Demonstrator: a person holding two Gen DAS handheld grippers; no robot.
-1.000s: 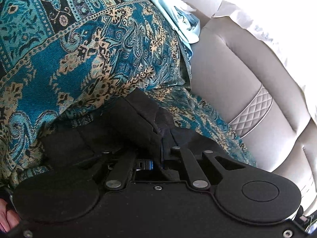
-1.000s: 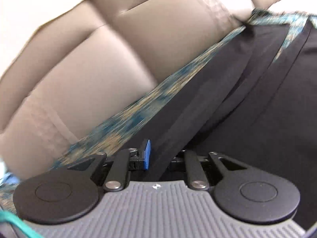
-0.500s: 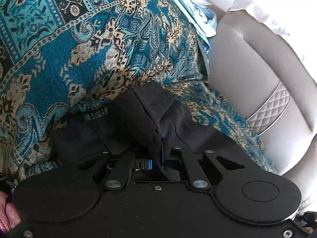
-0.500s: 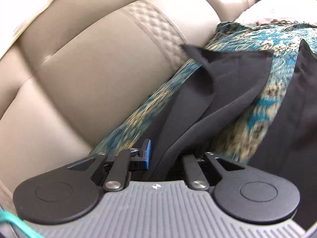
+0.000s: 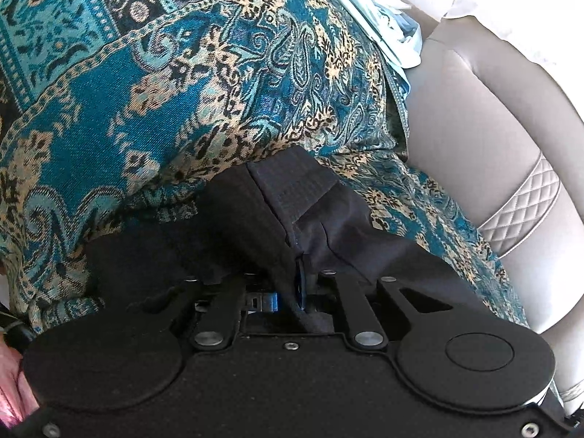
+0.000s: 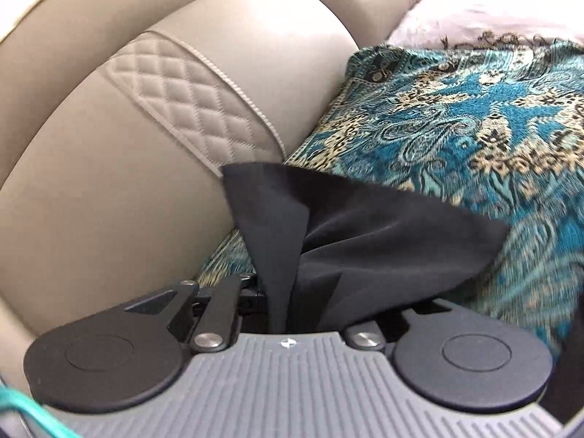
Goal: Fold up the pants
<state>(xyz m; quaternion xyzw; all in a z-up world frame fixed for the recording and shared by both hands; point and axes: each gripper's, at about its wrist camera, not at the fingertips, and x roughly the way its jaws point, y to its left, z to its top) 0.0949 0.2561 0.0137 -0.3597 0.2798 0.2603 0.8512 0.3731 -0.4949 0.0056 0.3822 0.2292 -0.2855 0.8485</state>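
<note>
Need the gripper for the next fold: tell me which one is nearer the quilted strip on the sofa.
Right, probably. The right gripper, closing on black pants, sits just below the quilted strip. The left gripper, shut on the pants, has teal throw between it and the strip.

Bright daylight fills both views and burns the white cloth [image 5: 518, 11] at the upper right of the left wrist view to featureless glare, while the black pants [image 5: 292, 200] sink into near-solid shadow with only a seam visible. The right wrist view is smeared by motion blur, worst on the patterned throw [image 6: 511, 219] toward the right edge. Fisheye distortion bows the beige sofa [image 6: 109, 182] cushions in both views.
</note>
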